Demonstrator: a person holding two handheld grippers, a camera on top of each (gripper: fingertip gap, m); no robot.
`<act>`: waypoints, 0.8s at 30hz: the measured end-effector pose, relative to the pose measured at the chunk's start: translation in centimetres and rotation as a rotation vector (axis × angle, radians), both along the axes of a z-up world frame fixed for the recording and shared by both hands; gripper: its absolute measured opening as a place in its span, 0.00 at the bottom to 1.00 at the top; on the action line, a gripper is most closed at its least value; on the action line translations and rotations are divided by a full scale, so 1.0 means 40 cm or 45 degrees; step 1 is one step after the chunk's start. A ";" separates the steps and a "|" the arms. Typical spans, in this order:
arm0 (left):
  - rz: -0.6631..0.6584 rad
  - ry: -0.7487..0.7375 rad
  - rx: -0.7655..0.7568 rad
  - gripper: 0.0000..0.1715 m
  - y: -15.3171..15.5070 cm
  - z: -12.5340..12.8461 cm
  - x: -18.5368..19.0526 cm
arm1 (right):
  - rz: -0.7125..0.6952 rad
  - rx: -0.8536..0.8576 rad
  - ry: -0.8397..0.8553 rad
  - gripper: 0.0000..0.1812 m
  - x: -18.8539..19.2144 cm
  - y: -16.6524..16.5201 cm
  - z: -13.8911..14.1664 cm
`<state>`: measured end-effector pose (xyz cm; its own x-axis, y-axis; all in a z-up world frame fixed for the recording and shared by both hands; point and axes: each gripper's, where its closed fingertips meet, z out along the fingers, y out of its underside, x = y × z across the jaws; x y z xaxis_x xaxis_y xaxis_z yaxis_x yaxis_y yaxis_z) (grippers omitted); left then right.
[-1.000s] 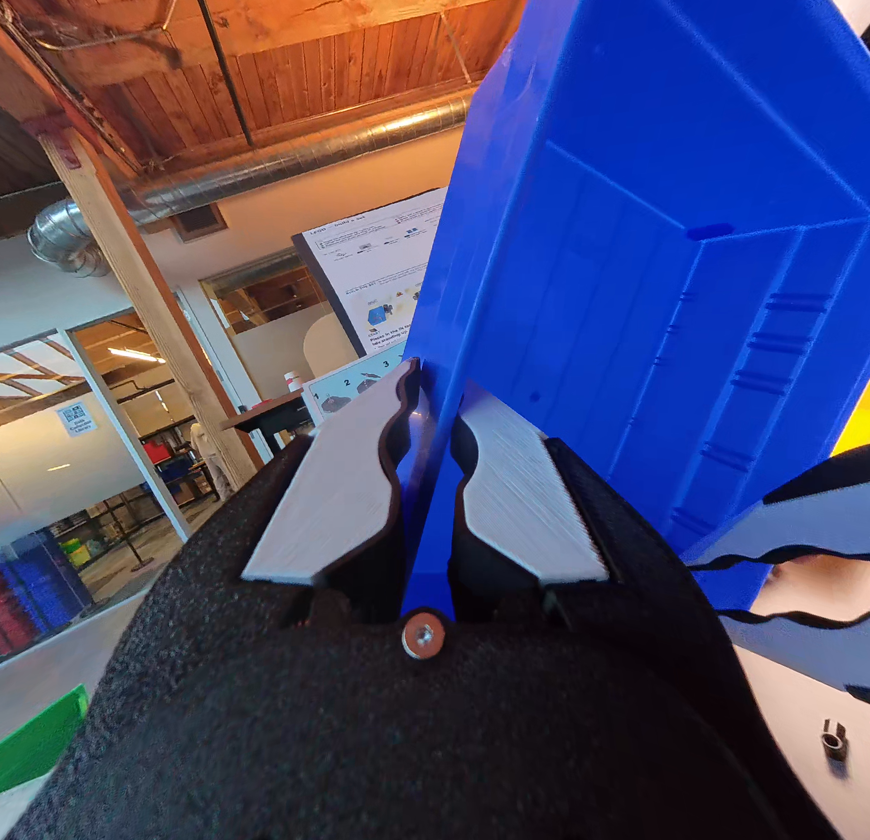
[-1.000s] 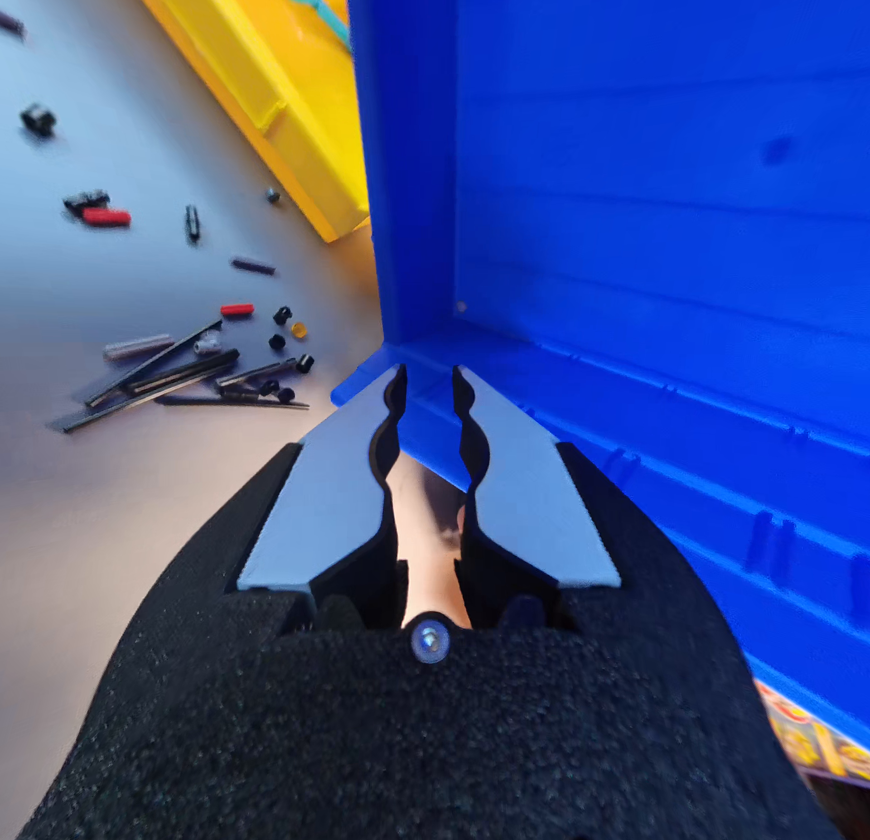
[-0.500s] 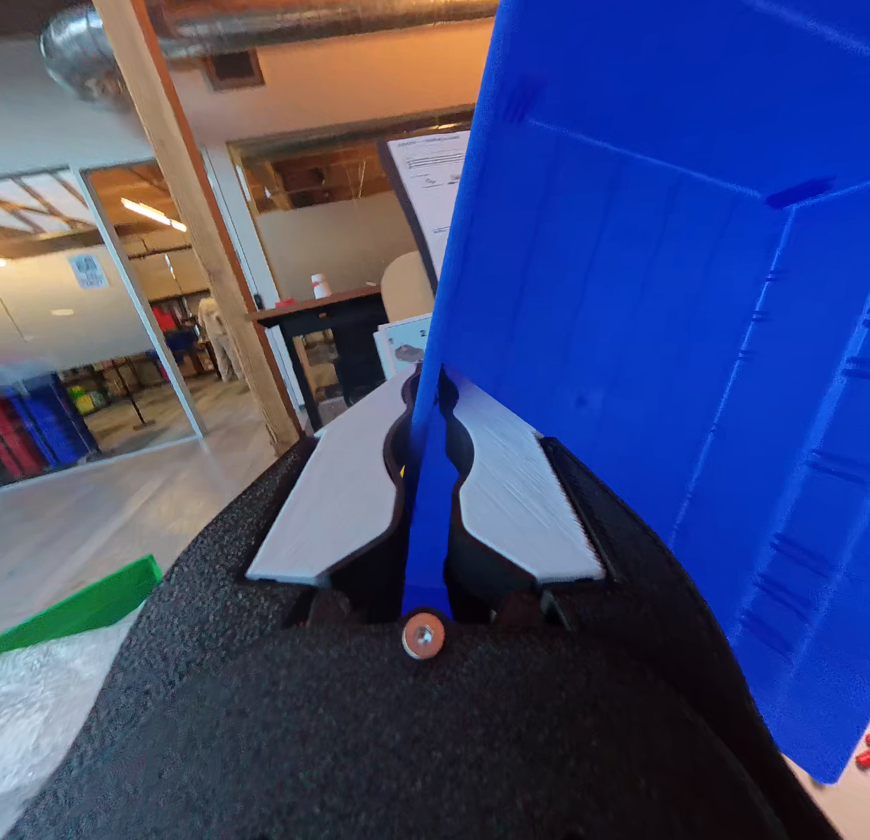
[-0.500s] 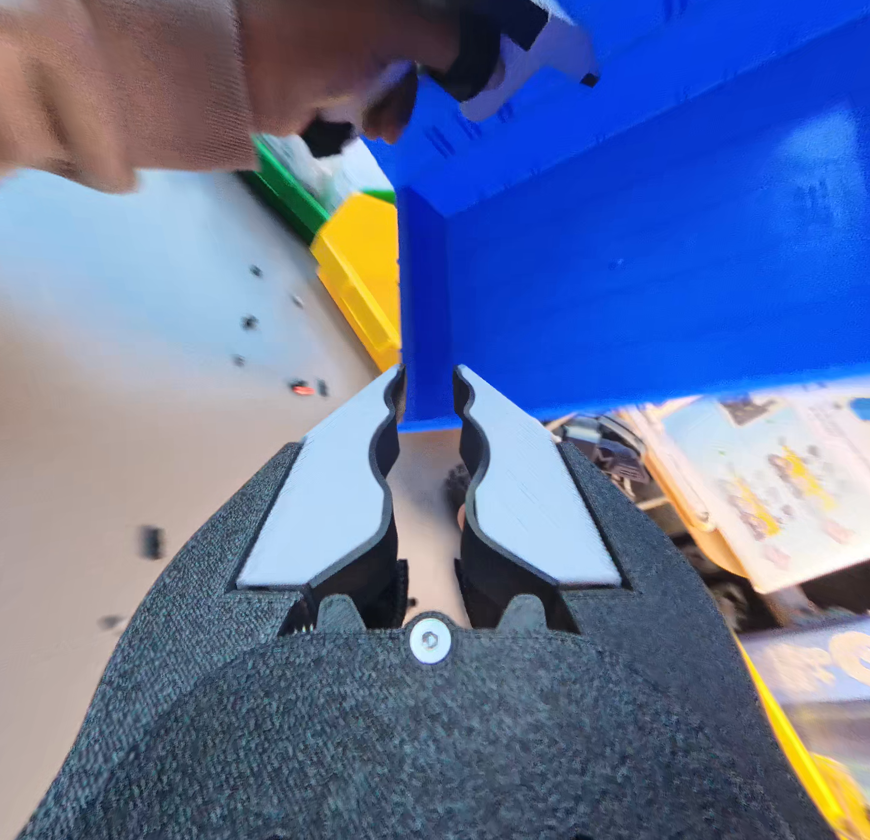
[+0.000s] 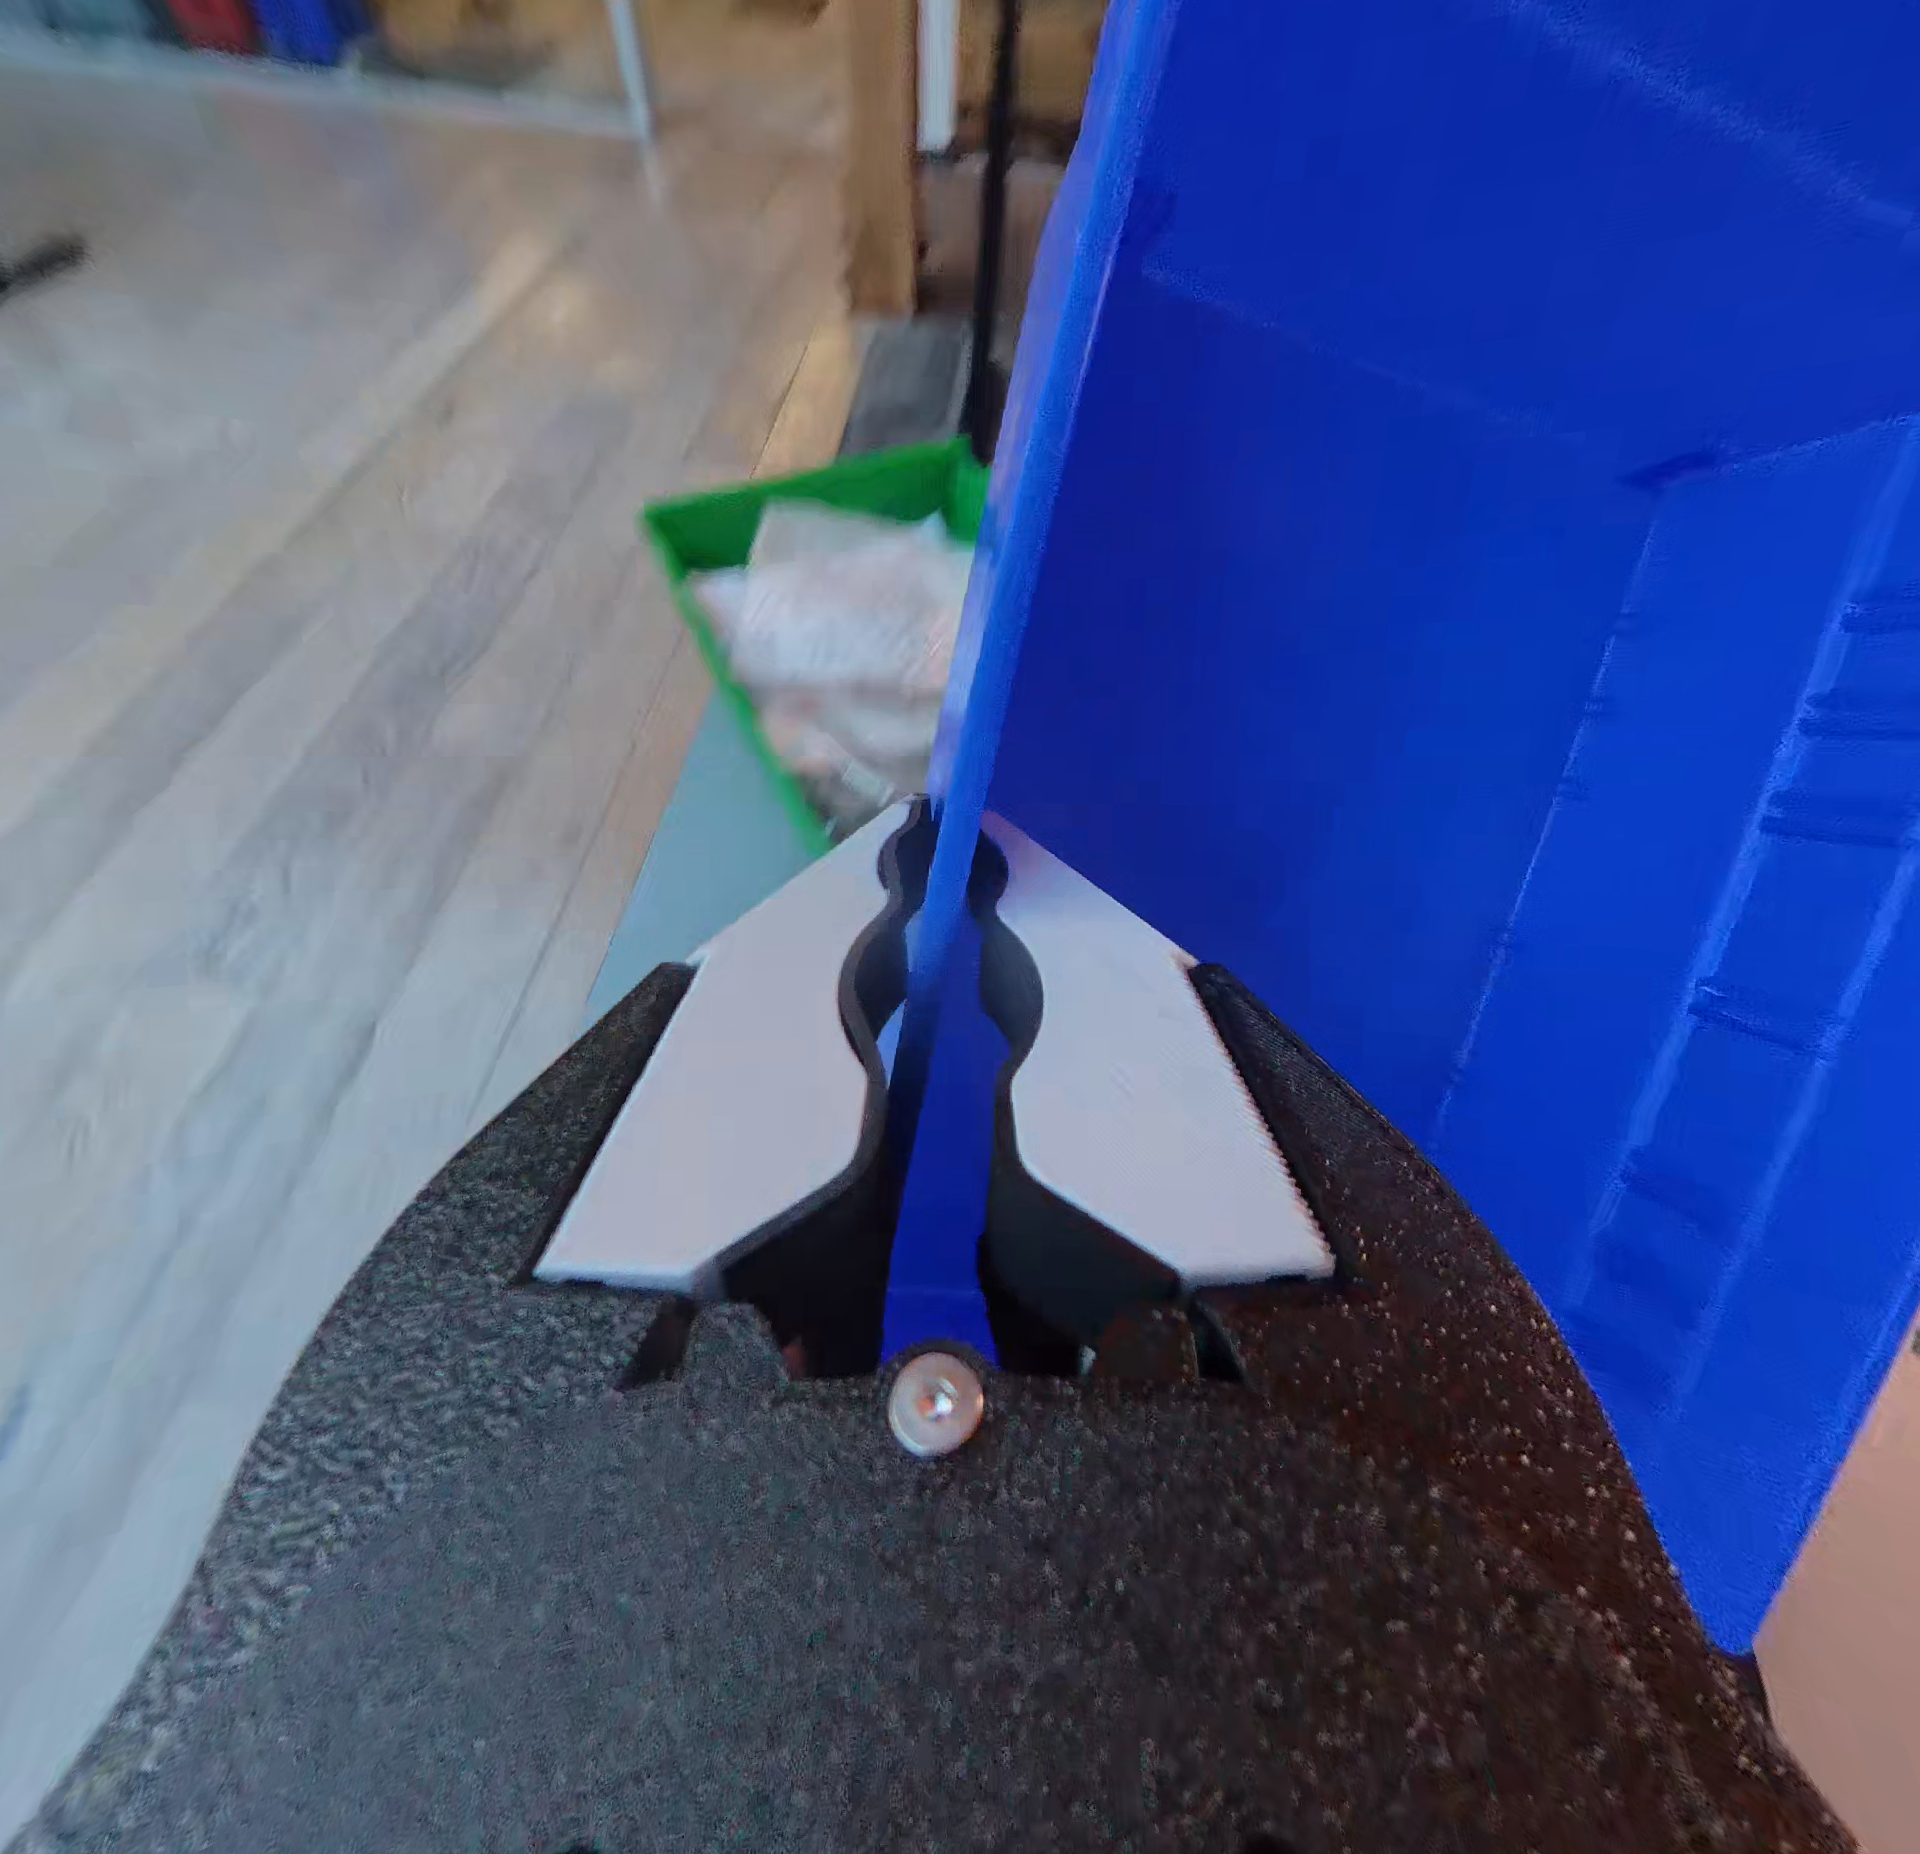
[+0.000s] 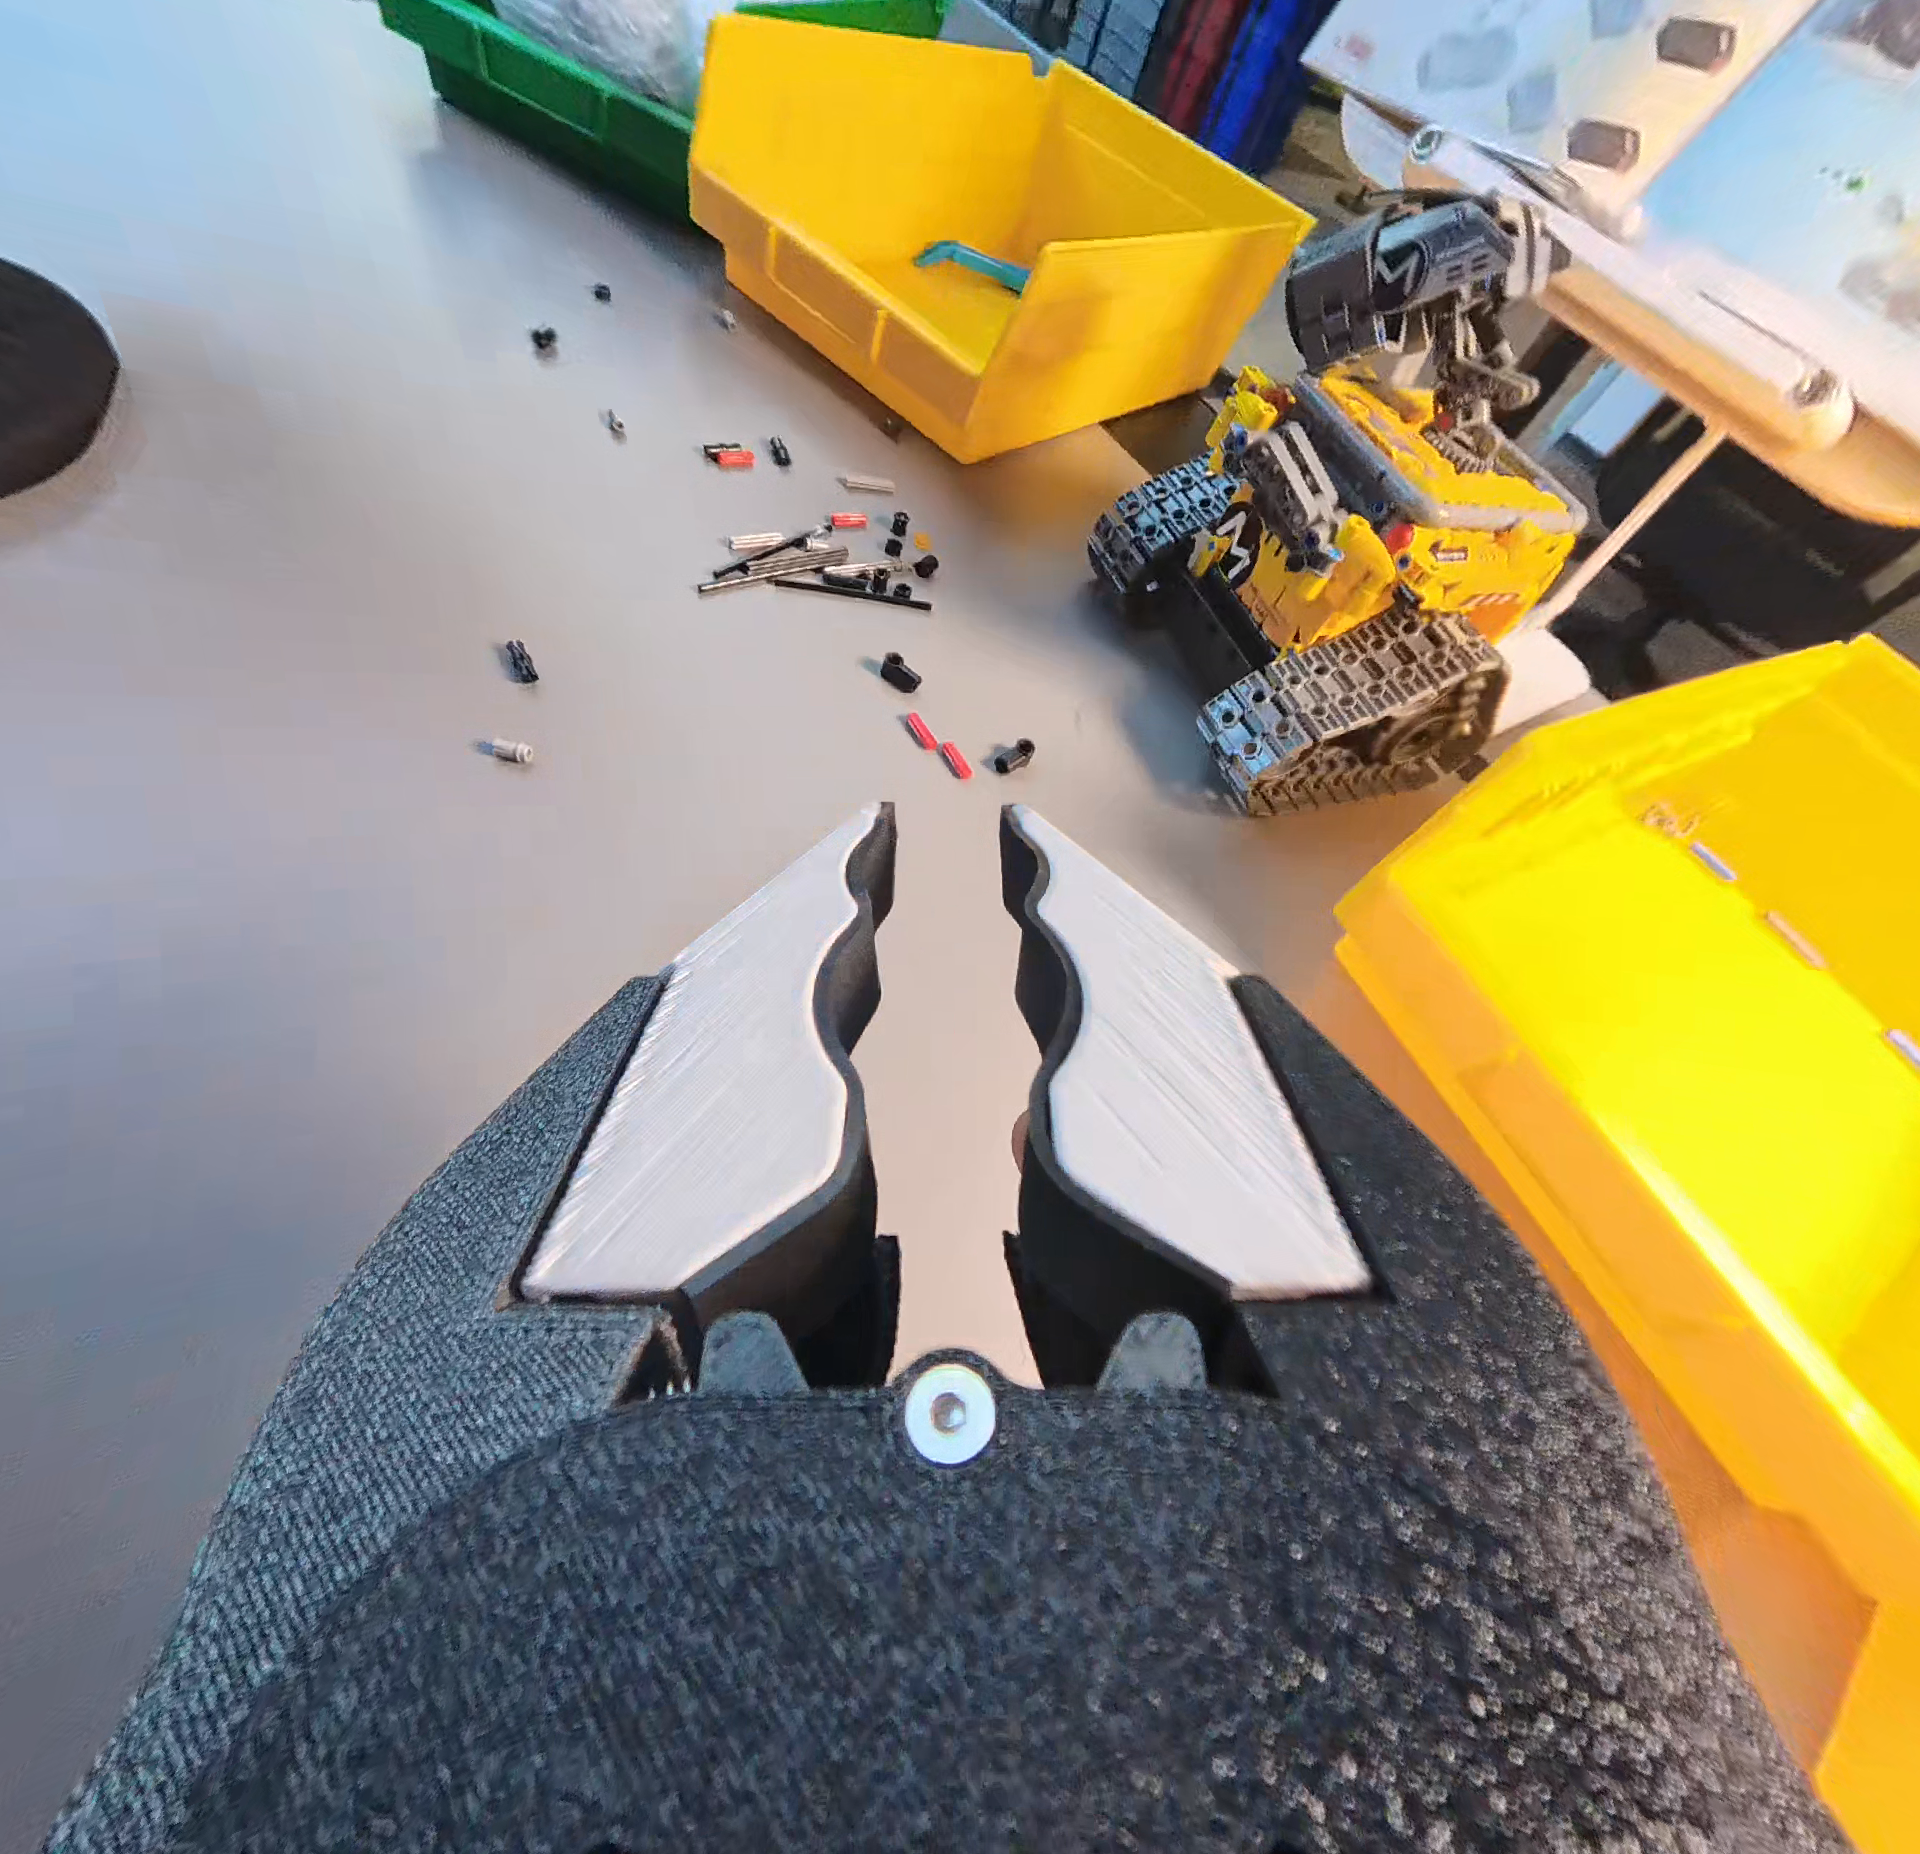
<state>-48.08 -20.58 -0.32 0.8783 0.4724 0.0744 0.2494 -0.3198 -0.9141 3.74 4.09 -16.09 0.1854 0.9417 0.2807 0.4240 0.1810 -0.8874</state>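
My left gripper [image 5: 951, 817] is shut on the side wall of a large blue plastic bin [image 5: 1455, 661] and holds it tipped up in the air; the bin fills the right half of the left wrist view. My right gripper [image 6: 948, 817] is open a little and empty, above the grey table [image 6: 260, 765]. Just ahead of it lie scattered small building pieces [image 6: 821, 563]: black pins, red pins [image 6: 937, 744], grey and black axles. A yellow brick-built tracked robot model [image 6: 1340, 578] stands to the right of them.
A yellow bin [image 6: 987, 246] with a teal part inside stands at the back, a green bin [image 6: 540, 69] with clear bags behind it, also in the left wrist view [image 5: 790, 526]. Another yellow bin [image 6: 1683, 1025] is close on the right. A black round thing [image 6: 42, 381] is at the left edge. About 60 centimeters separates my left fingertips from my right. The yellow brick-built tracked robot model [image 6: 1340, 578] lies some 20 centimeters from my right tips, 60 centimeters from my left tips.
My left gripper has swung downward with the blue bin; its view went from ceiling to floor. My right gripper has drawn away from the blue bin and now faces the table and the scattered pieces.
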 end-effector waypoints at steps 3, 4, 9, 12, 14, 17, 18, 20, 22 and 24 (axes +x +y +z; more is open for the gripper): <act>0.208 -0.205 -0.065 0.03 -0.195 -0.126 -0.067 | 0.015 -0.027 0.038 0.11 -0.005 -0.002 0.002; 0.266 -0.262 -0.072 0.04 -0.250 -0.165 -0.080 | 0.025 -0.020 0.041 0.11 -0.012 -0.004 0.002; 0.502 -0.514 -0.107 0.04 -0.448 -0.351 -0.114 | 0.100 -0.006 0.005 0.11 -0.043 -0.034 -0.003; 0.588 -0.660 -0.106 0.04 -0.506 -0.422 -0.118 | 0.115 0.023 -0.028 0.11 -0.047 -0.043 -0.007; 0.624 -0.742 -0.130 0.04 -0.523 -0.461 -0.121 | 0.112 0.017 -0.030 0.11 -0.048 -0.042 -0.009; 0.566 -0.904 -0.035 0.16 -0.493 -0.458 -0.112 | 0.108 -0.021 -0.030 0.11 -0.052 -0.041 -0.017; 0.528 -0.934 -0.005 0.21 -0.475 -0.442 -0.105 | 0.106 -0.025 -0.034 0.11 -0.052 -0.040 -0.019; 0.425 -0.970 -0.011 0.37 -0.439 -0.416 -0.077 | 0.099 -0.023 -0.051 0.11 -0.050 -0.037 -0.026; 0.328 -0.987 -0.027 0.45 -0.426 -0.391 -0.041 | 0.088 -0.021 -0.071 0.11 -0.046 -0.033 -0.034; 0.231 -0.972 -0.085 0.44 -0.439 -0.385 0.003 | 0.080 -0.037 -0.086 0.11 -0.039 -0.032 -0.043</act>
